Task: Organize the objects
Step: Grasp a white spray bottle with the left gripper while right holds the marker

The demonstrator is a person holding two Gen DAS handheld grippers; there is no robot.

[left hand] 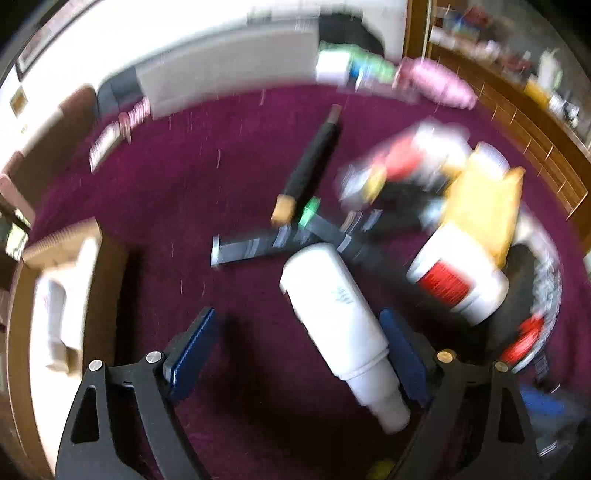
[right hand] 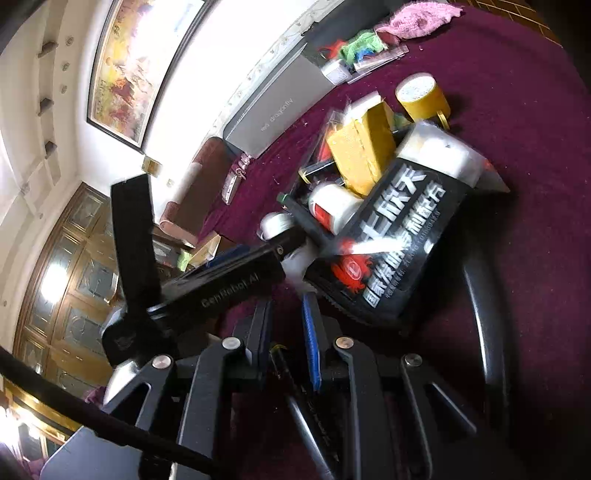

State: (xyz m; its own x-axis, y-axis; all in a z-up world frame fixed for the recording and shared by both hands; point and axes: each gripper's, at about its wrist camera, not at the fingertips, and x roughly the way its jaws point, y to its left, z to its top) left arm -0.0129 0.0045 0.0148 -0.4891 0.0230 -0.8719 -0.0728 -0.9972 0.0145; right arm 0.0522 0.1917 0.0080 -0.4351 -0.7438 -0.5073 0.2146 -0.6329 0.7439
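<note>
In the left wrist view my left gripper (left hand: pixel 299 343) is open over the purple cloth. A white bottle (left hand: pixel 340 321) lies between its blue pads (left hand: pixel 192 350), against the right one. A pile of a red-labelled white jar (left hand: pixel 454 280), a yellow pack (left hand: pixel 484 206) and other items lies to the right. In the right wrist view my right gripper (right hand: pixel 290 328) is shut on a thin black pen (right hand: pixel 295 402). Ahead sit a black printed pouch (right hand: pixel 391 243), the yellow pack (right hand: pixel 362 151) and the jar (right hand: pixel 336 206). The other gripper's black body (right hand: pixel 221 284) crosses at left.
A black tube with tan ends (left hand: pixel 310 166) and a grey-black bar (left hand: pixel 258 247) lie on the cloth. A cardboard box (left hand: pixel 70 288) stands at left. A yellow mug (right hand: pixel 424 98), a pink cloth (right hand: pixel 417 16) and a grey case (right hand: pixel 280 110) lie farther off.
</note>
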